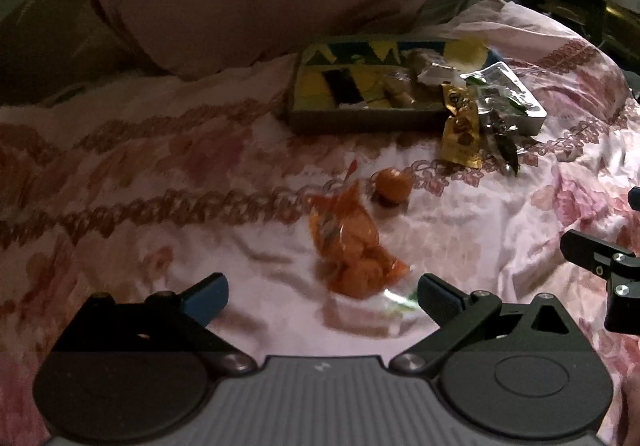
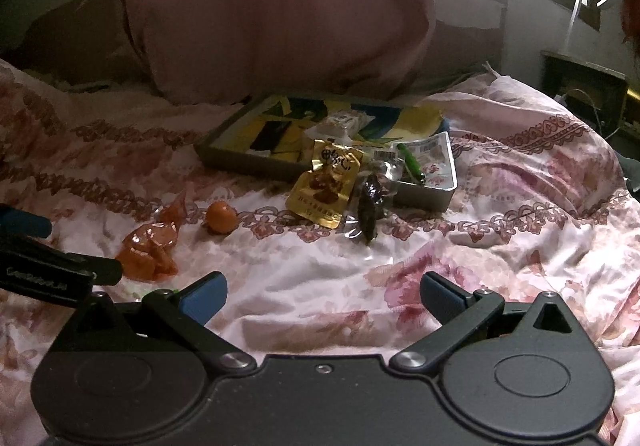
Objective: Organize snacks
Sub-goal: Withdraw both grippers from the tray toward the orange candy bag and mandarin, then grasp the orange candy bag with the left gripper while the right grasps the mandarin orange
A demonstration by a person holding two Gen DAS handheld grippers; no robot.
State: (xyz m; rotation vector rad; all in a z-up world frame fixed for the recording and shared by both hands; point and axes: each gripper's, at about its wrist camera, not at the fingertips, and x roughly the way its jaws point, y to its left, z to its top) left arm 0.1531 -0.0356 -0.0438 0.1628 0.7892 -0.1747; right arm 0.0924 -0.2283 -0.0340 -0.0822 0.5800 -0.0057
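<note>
On a pink flowered bedspread (image 2: 460, 270) lies an orange snack bag (image 1: 352, 246), crinkled and glossy with a twisted top, its lumpy contents showing through. Just beyond it sits a small round orange ball (image 2: 221, 217), apart from the bag. The left gripper (image 1: 322, 296) hovers right before the bag, its jaws spread wide and holding nothing. The right gripper (image 2: 322, 296) is likewise wide open and empty over bare cloth. Farther back, a shallow tray (image 2: 228, 160) holds wrapped snacks; a gold packet (image 2: 326, 186) and a dark wrapped piece (image 2: 368, 210) hang over its front edge. A pink pillow (image 2: 276, 14) stands behind.
</note>
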